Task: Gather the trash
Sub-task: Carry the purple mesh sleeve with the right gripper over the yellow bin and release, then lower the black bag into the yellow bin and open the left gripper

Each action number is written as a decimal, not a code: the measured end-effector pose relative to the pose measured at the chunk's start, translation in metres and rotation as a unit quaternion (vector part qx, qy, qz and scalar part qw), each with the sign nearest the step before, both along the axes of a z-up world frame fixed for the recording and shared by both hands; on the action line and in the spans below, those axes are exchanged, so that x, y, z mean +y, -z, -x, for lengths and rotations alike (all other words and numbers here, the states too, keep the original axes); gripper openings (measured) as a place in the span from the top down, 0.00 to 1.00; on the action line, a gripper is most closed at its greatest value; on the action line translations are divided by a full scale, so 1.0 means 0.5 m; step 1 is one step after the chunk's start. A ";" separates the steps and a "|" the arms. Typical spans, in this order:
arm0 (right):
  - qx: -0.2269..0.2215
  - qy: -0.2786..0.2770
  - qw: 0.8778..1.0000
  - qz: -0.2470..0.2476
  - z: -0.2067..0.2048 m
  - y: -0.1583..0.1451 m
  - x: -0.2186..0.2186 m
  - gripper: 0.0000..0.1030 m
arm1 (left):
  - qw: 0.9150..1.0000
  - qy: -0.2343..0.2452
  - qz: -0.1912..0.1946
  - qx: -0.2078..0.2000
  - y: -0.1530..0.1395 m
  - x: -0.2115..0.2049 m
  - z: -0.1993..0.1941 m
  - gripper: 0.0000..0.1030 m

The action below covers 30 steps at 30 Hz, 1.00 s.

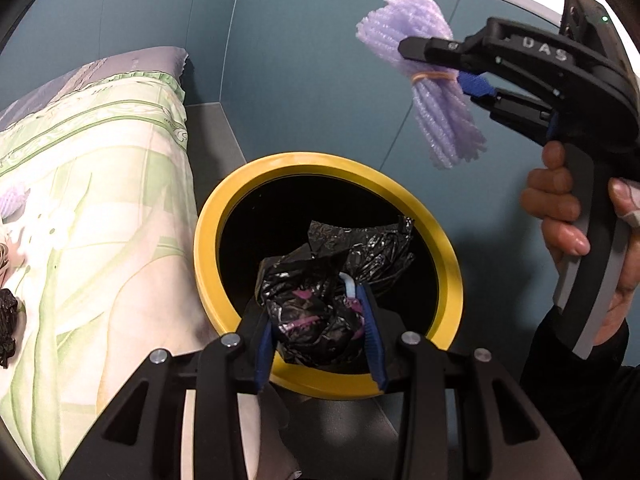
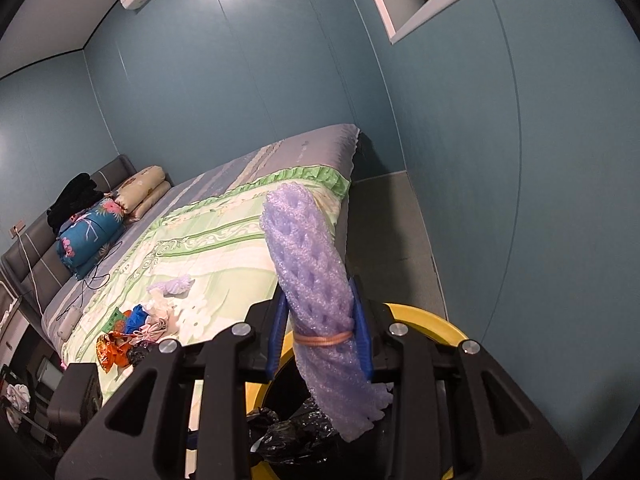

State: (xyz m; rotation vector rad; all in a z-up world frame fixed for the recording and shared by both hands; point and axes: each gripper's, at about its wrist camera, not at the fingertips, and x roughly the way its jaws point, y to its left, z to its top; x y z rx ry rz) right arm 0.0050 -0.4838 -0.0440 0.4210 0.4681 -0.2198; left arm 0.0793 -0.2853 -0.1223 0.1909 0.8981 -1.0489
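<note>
A round bin with a yellow rim [image 1: 208,264] stands on the floor beside the bed; its rim also shows in the right wrist view [image 2: 444,326]. My left gripper [image 1: 318,328] is shut on a crumpled black plastic bag [image 1: 316,300] and holds it over the bin's mouth. My right gripper [image 2: 322,338] is shut on a purple foam net bundle [image 2: 308,264] tied with a rubber band. In the left wrist view the right gripper [image 1: 440,68] holds that bundle [image 1: 424,32] above and beyond the bin. More trash [image 2: 132,336] lies on the bed.
The bed with a green floral cover [image 1: 92,208] is left of the bin. Blue walls [image 2: 240,80] stand behind. Pillows and a folded blanket [image 2: 90,232] lie at the headboard. A black bag piece [image 1: 8,320] and purple foam [image 1: 14,198] lie on the bed.
</note>
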 end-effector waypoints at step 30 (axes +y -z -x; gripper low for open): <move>-0.022 0.001 1.000 -0.013 0.012 -0.009 0.004 0.54 | 0.996 -0.083 0.043 -0.014 -0.047 0.087 -0.042 0.26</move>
